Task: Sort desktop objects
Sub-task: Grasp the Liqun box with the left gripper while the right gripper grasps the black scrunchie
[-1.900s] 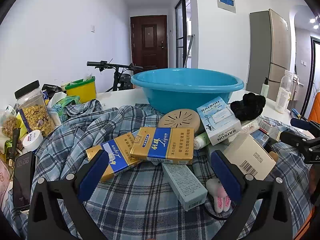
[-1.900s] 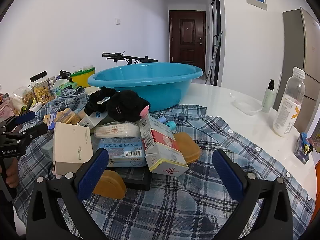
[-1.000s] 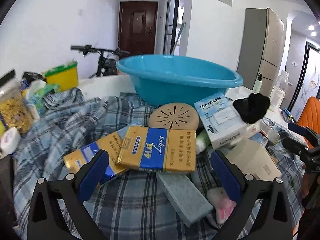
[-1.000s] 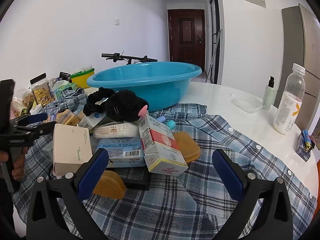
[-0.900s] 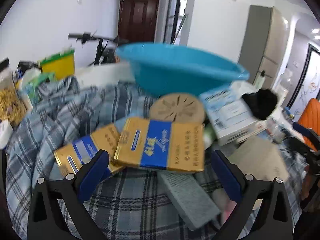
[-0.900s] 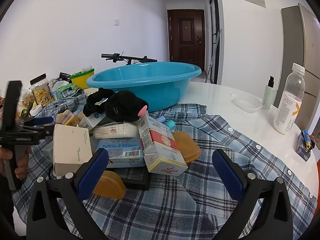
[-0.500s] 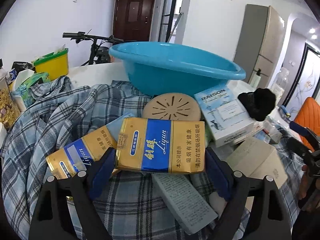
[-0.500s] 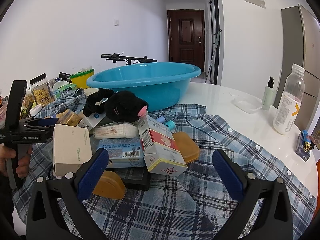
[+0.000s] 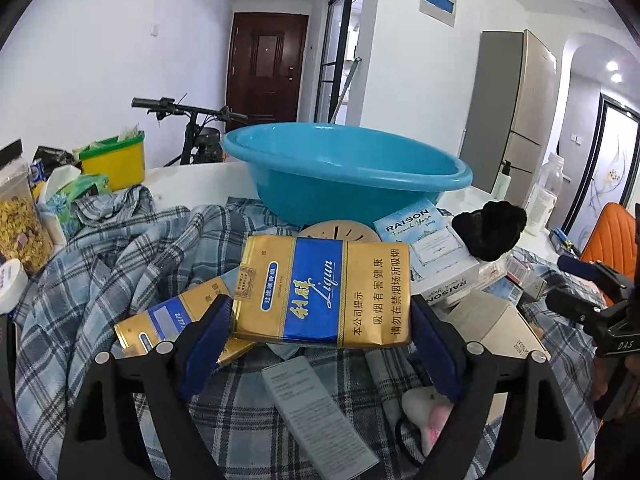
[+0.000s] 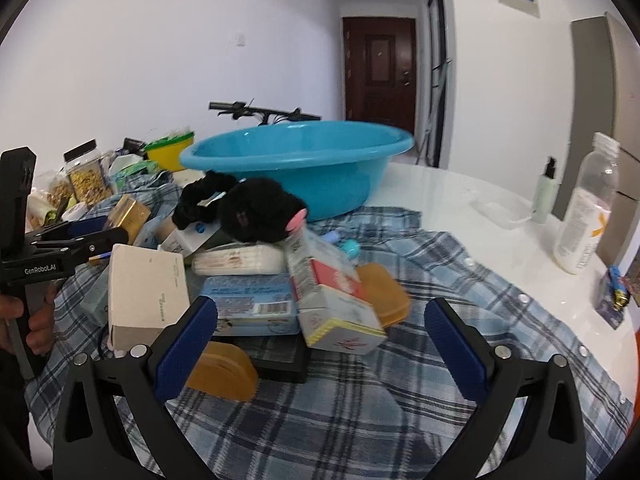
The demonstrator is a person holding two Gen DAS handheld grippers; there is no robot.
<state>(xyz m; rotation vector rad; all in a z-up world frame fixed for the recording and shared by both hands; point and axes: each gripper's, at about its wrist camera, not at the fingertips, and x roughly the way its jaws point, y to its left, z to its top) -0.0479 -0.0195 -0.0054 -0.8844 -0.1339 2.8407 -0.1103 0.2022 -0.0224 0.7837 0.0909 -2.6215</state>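
Now that my left gripper (image 9: pixel 320 344) has closed in from a wide-open stance, its blue pads (image 9: pixel 204 344) clamp the two short ends of the gold-and-blue Liqun cigarette carton (image 9: pixel 326 292), which sits raised between them, above where it lay on the heap a moment ago (so the pick looks made, and the drop-off comes next, I judge). Just left of it lies a second Liqun carton (image 9: pixel 176 320); ahead stands the blue plastic basin (image 9: pixel 344 176), with the RAISON box (image 9: pixel 430 248) ahead to the right. Everything rests on a plaid shirt (image 9: pixel 100 272) spread over a white table, a bicycle and a brown door beyond.

From the right wrist, my right gripper (image 10: pixel 320 344) has not budged: jaws spread wide, holding nothing, hovering before the pile, a red-and-white carton (image 10: pixel 332 296) and a barcoded blue packet (image 10: pixel 252 300) directly ahead. Far to its left the left gripper shows, gold carton in its grip.
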